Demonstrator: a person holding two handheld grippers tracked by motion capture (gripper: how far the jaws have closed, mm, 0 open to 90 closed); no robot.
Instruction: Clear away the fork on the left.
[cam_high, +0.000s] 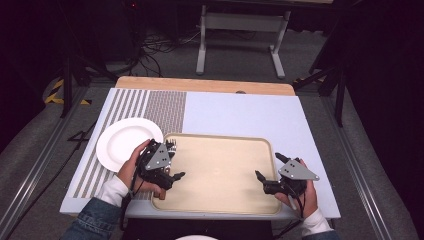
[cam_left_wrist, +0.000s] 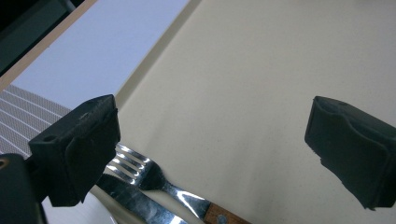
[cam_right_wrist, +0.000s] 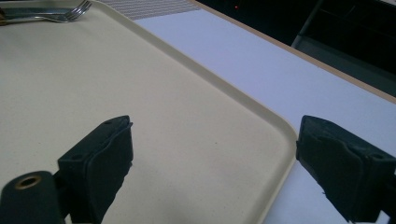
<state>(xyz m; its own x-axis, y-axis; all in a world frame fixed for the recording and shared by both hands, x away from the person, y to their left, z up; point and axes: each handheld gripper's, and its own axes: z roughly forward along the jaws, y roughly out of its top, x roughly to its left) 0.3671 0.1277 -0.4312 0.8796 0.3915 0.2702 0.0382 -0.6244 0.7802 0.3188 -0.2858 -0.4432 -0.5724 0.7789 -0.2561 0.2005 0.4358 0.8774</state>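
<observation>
1. Grippers first: the left gripper (cam_left_wrist: 210, 154) stands with jaws spread wide and grasps nothing; the right gripper (cam_right_wrist: 212, 168), at lower right in the high view, is likewise agape and bare.
2. Fork (cam_left_wrist: 154, 179) and knife (cam_left_wrist: 133, 200) lie side by side at the tray (cam_high: 225, 172)'s left edge, below the left jaw, looking already delivered.
3. Farther off, upper left, the white plate (cam_high: 122, 142) sits off the tray on the mat, likely the piece left to handle.
</observation>
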